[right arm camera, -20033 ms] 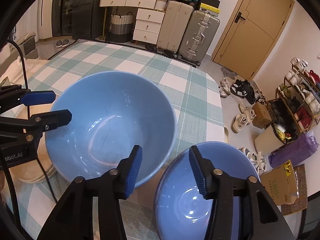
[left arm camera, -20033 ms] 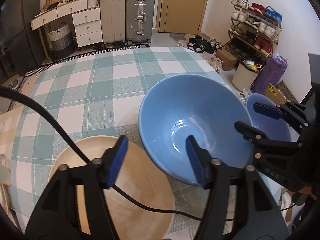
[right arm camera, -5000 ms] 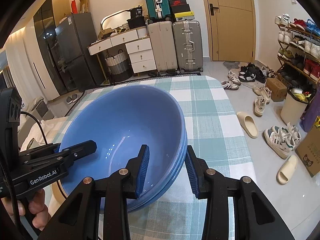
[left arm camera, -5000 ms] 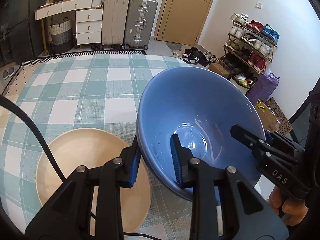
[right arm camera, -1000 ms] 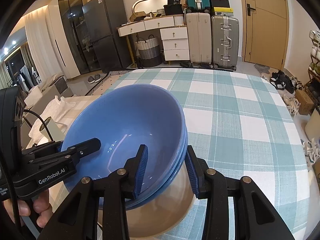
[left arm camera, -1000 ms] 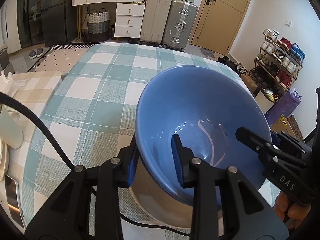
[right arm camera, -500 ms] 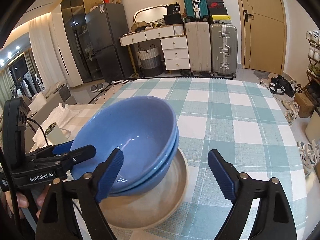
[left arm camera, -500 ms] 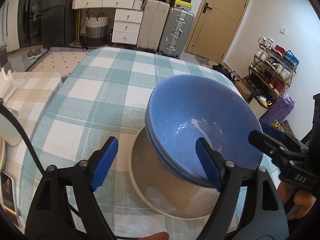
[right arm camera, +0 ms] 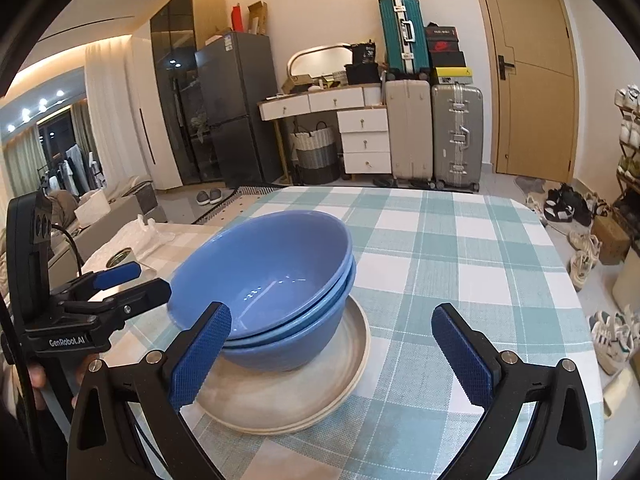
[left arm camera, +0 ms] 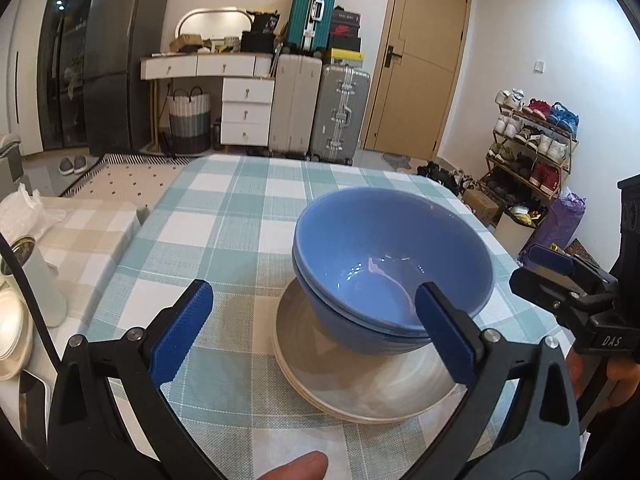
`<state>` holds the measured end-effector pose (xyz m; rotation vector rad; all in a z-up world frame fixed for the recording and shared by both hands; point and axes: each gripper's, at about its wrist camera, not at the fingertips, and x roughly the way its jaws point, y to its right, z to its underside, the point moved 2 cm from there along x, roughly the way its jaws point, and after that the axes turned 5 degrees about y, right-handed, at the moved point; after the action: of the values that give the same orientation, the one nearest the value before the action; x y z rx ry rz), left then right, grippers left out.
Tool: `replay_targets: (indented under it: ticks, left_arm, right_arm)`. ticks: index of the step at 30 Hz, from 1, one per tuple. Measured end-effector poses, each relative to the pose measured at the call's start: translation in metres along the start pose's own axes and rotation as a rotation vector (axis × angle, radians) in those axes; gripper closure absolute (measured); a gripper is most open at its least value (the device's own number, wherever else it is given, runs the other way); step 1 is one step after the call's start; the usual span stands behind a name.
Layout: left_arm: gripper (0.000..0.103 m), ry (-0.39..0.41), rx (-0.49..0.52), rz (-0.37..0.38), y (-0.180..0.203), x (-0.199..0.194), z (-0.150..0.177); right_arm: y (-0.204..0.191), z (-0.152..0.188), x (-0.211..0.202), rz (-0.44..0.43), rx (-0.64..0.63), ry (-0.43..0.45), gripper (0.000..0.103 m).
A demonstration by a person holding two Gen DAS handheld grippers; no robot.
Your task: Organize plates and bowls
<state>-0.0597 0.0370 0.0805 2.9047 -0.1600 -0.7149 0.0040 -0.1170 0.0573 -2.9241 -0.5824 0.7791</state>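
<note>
Two blue bowls (left arm camera: 384, 256) (right arm camera: 276, 268) sit nested, one inside the other, on a beige plate stack (left arm camera: 360, 388) (right arm camera: 288, 396) on the checked tablecloth. My left gripper (left arm camera: 316, 332) is open and empty, drawn back on the near left side of the stack. My right gripper (right arm camera: 332, 356) is open and empty, drawn back on the near right side. Each gripper shows in the other's view, the right one (left arm camera: 560, 276) and the left one (right arm camera: 116, 292), both clear of the bowls.
The table's left edge meets a beige checked surface with a tin (left arm camera: 20, 248) and white dishes (left arm camera: 12, 332). Beyond the table's far edge stand suitcases (left arm camera: 320, 112), drawers and a fridge. A shoe rack (left arm camera: 532, 148) is on the right.
Both grippers opened and let go of the nested blue bowls, which now rest on the plate stack. Both grippers have pulled back and up from them.
</note>
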Motion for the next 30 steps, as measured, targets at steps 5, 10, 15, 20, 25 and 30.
replay_targets:
  ticks: [5, 10, 15, 20, 25, 30]
  left_arm:
    - [0.002, 0.077, 0.025, -0.021, -0.005, -0.028, 0.003]
    - [0.002, 0.126, 0.031, -0.027, -0.016, -0.052, 0.005]
    - [0.002, 0.137, 0.032, -0.05, -0.027, -0.059, 0.017]
    - [0.002, 0.138, 0.041, -0.04, -0.033, -0.054, 0.032]
    - [0.002, 0.137, 0.073, -0.031, -0.033, -0.042, 0.046]
    - [0.003, 0.152, 0.083, -0.013, -0.036, -0.032, 0.054]
  right_arm:
    - [-0.01, 0.008, -0.014, -0.022, -0.039, 0.039, 0.001]
    - [-0.023, 0.013, -0.027, -0.064, -0.082, 0.056, 0.001]
    - [-0.031, 0.022, -0.028, -0.076, -0.117, 0.069, 0.001]
    - [-0.034, 0.036, -0.028, -0.09, -0.127, 0.09, 0.001]
    - [-0.029, 0.051, -0.027, -0.111, -0.12, 0.101, 0.001]
    - [-0.017, 0.057, -0.026, -0.119, -0.108, 0.127, 0.001]
